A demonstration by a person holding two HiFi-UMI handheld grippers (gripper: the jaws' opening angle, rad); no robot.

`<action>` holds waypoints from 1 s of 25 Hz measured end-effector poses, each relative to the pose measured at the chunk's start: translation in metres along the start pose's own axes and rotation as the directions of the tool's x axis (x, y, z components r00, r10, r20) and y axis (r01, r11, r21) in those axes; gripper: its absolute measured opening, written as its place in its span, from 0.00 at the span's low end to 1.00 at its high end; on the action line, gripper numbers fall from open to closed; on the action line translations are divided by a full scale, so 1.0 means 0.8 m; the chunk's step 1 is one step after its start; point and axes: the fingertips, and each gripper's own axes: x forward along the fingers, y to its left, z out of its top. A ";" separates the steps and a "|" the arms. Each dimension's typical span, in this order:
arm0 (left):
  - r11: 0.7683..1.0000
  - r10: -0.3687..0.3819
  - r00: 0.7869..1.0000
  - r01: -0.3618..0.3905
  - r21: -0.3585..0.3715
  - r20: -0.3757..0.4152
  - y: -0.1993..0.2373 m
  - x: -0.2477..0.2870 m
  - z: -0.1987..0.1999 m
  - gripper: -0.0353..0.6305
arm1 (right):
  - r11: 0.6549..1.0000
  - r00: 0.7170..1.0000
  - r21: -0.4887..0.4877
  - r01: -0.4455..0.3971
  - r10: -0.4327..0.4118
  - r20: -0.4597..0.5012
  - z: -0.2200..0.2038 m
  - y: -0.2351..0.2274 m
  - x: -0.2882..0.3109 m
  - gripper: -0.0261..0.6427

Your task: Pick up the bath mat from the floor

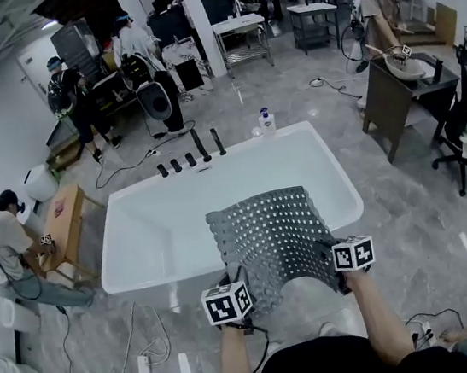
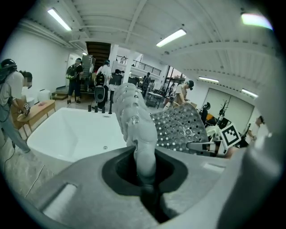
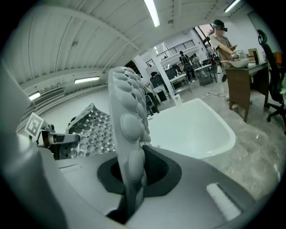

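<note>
At the near side of the bathtub point(image 1: 136, 229), bath mat point(image 1: 266, 233) held up, left claw point(image 2: 144, 167) and right claw point(image 3: 134, 179) clenched on its near edge

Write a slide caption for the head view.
Left claw and right claw grip a perforated grey bath mat near a white bathtub.

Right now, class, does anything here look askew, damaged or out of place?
Only the bath mat: left gripper and right gripper pinch its near corners, so it arches by the bathtub instead of lying flat. Nothing spilled or damaged.
</note>
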 end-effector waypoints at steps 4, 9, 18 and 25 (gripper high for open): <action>1.000 -0.013 0.996 0.012 0.015 0.090 -0.030 -0.009 0.057 0.10 | 1.000 0.996 -0.029 0.000 0.002 0.093 0.065 0.003 -0.016 0.07; 0.997 -0.003 0.981 -0.012 0.077 0.192 -0.052 -0.016 0.122 0.10 | 0.994 0.986 -0.108 0.015 0.003 0.169 0.131 0.015 -0.023 0.07; 0.983 0.019 0.951 -0.074 0.168 0.309 -0.087 -0.028 0.220 0.10 | 0.982 0.951 -0.189 -0.008 0.066 0.303 0.244 0.037 -0.073 0.07; 0.955 0.041 0.901 -0.162 0.247 0.431 -0.121 -0.068 0.298 0.11 | 0.978 0.880 -0.207 -0.009 0.106 0.463 0.332 0.079 -0.125 0.07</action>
